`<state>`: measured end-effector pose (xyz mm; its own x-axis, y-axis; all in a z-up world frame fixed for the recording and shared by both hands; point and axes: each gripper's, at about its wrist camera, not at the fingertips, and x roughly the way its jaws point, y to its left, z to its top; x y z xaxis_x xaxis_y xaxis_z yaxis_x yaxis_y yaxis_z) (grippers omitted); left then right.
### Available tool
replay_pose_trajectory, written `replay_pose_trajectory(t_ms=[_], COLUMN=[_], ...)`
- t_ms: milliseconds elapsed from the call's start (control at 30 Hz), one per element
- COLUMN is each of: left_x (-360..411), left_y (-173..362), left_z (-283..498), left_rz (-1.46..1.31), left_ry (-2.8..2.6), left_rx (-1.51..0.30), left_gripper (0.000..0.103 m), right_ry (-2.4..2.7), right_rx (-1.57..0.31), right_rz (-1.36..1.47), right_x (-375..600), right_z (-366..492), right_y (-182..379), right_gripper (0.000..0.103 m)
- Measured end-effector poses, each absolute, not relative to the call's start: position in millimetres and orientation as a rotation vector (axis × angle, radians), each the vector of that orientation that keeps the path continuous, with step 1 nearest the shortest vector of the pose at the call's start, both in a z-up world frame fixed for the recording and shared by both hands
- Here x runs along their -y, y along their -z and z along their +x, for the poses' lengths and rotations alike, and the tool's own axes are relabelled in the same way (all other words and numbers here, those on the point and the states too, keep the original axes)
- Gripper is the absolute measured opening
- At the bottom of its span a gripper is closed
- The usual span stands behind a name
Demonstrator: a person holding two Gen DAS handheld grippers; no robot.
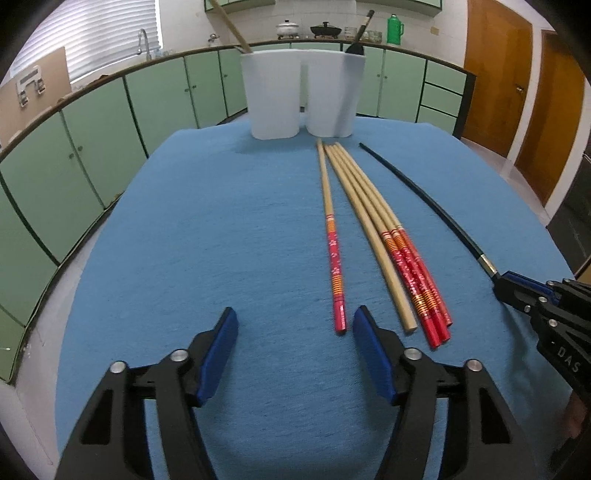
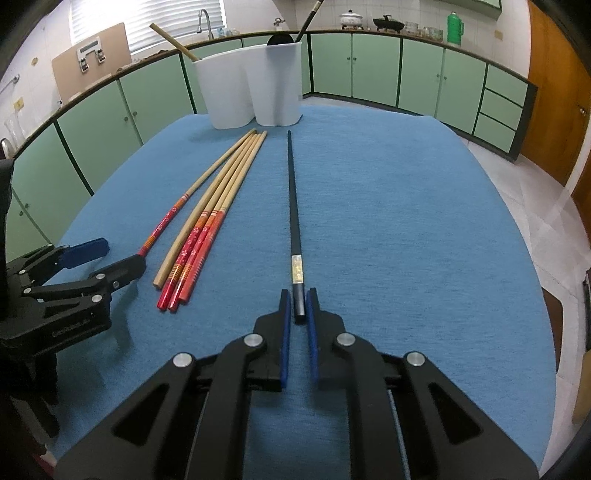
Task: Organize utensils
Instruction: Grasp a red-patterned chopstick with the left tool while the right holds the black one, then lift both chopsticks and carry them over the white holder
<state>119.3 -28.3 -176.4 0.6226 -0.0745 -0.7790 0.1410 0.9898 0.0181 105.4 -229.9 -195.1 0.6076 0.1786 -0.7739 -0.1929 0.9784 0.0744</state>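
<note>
A black chopstick (image 2: 293,206) lies on the blue cloth (image 2: 406,221), pointing at the white two-part holder (image 2: 251,85). My right gripper (image 2: 296,308) is shut on its near end; it also shows in the left wrist view (image 1: 502,282). Several bamboo chopsticks with red ends (image 2: 207,221) lie to its left, also seen in the left wrist view (image 1: 373,229). One red-ended chopstick (image 1: 331,236) lies apart. My left gripper (image 1: 293,328) is open, its right pad beside that chopstick's near end. The holder (image 1: 303,96) has a bamboo stick in the left cup and a black spoon in the right.
Green cabinets (image 1: 110,110) curve around the table at the back and left. A wooden door (image 1: 509,92) is at the right. The cloth's edges drop off on both sides. Pots and a green flask (image 1: 394,29) stand on the far counter.
</note>
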Motion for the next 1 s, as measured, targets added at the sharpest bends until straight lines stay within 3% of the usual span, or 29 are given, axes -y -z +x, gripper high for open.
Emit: replay_pose_trajectory(t_ms=[67,267,667,1000], left_x=[31,43,28,16], left_y=[176,177,153,67], left_z=[119,118,108,96], left_rz=[0.079,0.109,0.049,0.053], left_ry=[0.145,0.188,0.206,0.230], left_rx=[-0.885,-0.876,-0.818,-0.627], left_gripper=[0.042,0.006,0.006,0.006], right_ry=[-0.218,-0.220,-0.242,-0.280], right_rx=[-0.894,-0.893,-0.840,-0.685], right_rz=[-0.012,-0.011,-0.009,-0.003], right_x=[231,232,230,243], right_z=[106,106,97,96], right_y=[195,195,170,88], right_gripper=[0.010,0.007,0.006,0.006])
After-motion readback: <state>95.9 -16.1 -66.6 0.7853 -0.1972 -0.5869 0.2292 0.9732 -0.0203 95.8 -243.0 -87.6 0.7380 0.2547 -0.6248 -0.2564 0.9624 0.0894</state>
